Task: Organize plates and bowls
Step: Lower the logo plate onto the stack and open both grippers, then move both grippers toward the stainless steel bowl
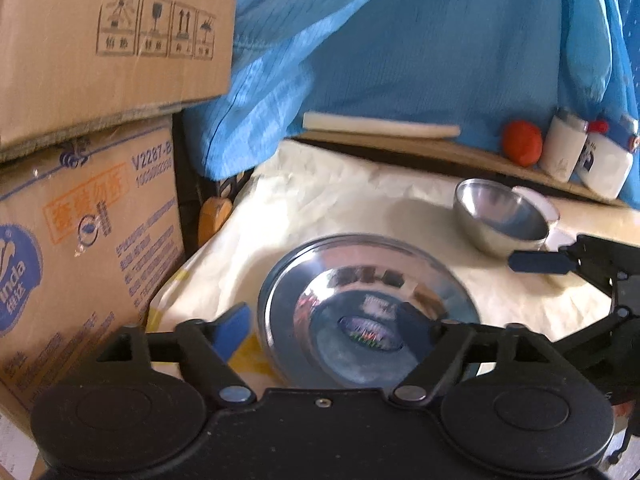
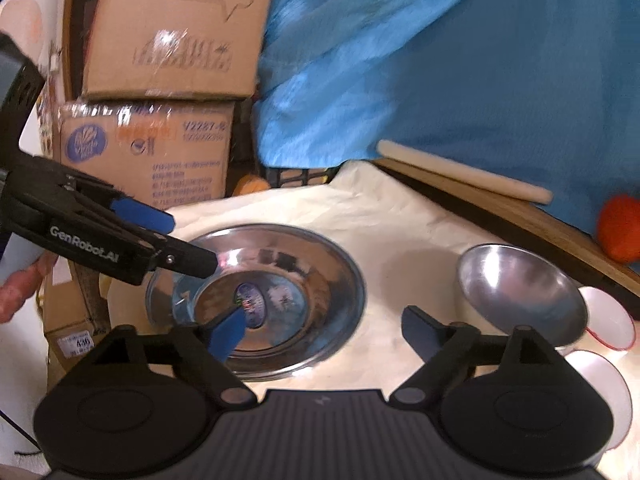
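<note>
A wide steel plate lies on the cream cloth; it also shows in the right wrist view. A steel bowl stands tilted to its right, also in the right wrist view, resting on white bowls. My left gripper is open, its jaws spread over the plate's near-left part; it shows from the side in the right wrist view. My right gripper is open and empty above the cloth between plate and bowl, and its fingertip shows in the left wrist view.
Stacked cardboard boxes stand at the left. Blue fabric hangs behind. A wooden board with a rolling pin, an orange ball and white bottles lies at the back right.
</note>
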Action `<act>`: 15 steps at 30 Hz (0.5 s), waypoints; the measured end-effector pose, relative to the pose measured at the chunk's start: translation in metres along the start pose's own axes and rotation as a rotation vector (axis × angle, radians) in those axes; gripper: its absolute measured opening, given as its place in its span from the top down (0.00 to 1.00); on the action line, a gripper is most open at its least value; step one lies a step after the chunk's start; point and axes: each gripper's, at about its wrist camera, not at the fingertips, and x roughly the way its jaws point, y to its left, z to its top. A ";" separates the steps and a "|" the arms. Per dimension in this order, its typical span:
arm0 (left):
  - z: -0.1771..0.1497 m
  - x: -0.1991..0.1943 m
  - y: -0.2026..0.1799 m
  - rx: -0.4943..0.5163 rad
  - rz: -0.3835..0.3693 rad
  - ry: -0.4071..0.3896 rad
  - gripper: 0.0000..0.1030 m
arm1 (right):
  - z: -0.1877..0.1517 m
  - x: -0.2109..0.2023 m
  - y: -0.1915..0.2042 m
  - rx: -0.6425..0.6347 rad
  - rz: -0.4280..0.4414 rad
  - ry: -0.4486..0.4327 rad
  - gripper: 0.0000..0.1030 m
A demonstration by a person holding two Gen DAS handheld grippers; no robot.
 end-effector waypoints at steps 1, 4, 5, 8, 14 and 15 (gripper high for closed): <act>0.001 0.000 -0.002 -0.005 -0.001 -0.010 0.12 | -0.001 -0.003 -0.005 0.013 -0.004 -0.009 0.08; 0.005 0.002 -0.008 -0.014 -0.008 -0.034 0.03 | -0.004 -0.014 -0.021 0.055 -0.017 -0.039 0.03; 0.007 0.003 -0.010 -0.017 -0.012 -0.040 0.01 | -0.006 -0.019 -0.026 0.068 -0.021 -0.050 0.01; 0.011 0.007 -0.019 -0.022 -0.028 -0.045 0.01 | -0.011 -0.031 -0.041 0.102 -0.036 -0.085 0.01; 0.019 0.022 -0.043 -0.005 -0.058 -0.033 0.01 | -0.023 -0.054 -0.071 0.161 -0.084 -0.150 0.01; 0.021 0.026 -0.048 0.002 -0.062 -0.030 0.01 | -0.025 -0.056 -0.076 0.169 -0.094 -0.155 0.01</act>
